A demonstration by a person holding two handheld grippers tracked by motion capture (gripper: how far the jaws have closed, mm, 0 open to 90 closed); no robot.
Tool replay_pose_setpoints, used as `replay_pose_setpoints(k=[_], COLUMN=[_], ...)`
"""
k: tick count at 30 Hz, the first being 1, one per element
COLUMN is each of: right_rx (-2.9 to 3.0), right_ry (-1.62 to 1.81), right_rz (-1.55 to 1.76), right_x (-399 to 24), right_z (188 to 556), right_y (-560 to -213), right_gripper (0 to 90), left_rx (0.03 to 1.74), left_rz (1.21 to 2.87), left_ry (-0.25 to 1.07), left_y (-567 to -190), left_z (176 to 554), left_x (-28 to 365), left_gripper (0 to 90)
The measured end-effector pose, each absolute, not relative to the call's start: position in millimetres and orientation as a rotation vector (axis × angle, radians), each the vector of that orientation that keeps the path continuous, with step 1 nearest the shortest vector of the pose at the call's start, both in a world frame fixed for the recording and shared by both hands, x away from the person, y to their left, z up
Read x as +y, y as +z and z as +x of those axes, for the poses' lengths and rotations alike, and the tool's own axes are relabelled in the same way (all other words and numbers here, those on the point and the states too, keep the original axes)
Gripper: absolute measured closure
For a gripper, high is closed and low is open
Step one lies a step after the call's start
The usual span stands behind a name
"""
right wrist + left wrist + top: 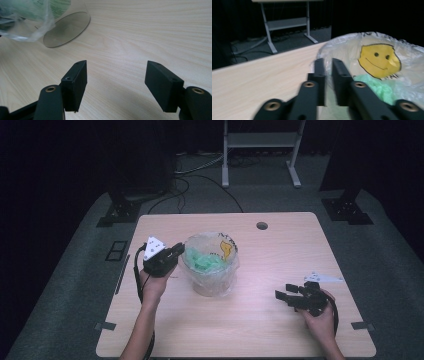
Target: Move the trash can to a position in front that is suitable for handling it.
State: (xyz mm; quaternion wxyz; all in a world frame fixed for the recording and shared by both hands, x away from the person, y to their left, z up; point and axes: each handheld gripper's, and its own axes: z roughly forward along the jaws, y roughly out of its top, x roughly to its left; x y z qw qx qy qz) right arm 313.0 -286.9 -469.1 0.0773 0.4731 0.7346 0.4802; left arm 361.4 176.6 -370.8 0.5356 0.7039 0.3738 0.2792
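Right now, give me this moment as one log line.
left gripper: at bag rim, fingers nearly closed | right gripper: open, over table | bag: green contents

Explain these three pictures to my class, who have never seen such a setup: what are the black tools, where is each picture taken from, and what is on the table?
A person at a wooden table holds a hand-worked gripper, a black two-jaw tool, in each hand. One picture looks down from above; the other two come from cameras riding on each gripper. In the middle stands a clear container lined with a plastic bag that bears a yellow smiley face; something green lies inside. The left gripper is at the bag's rim, jaws nearly together; whether it pinches the plastic is unclear. The right gripper is open, holding nothing.
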Motion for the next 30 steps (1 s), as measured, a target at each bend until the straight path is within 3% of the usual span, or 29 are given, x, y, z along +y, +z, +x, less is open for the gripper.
replay_pose_setpoints(k=[8,13,22,30], right_rx=[2.213,2.182,2.239,2.244], right_ry=[1.441,1.541,1.610,1.629], right_rz=[1.337,1.335,1.223,1.292], right_x=[-272,-258,-207,-171], right_z=[315,323,362,391], right_y=[-454,-419,-354,-349], right_gripper=[33.6,36.3,31.2,31.4], left_rx=[0.874,0.869,0.848,0.794], left_rz=[1.636,1.605,1.558,1.535], left_ry=[0.615,0.579,0.536,0.478], left_y=[-375,-375,-374,-365], left_z=[354,357,353,347], left_x=[185,185,186,182], left_gripper=[89.5,89.5,89.4,89.4])
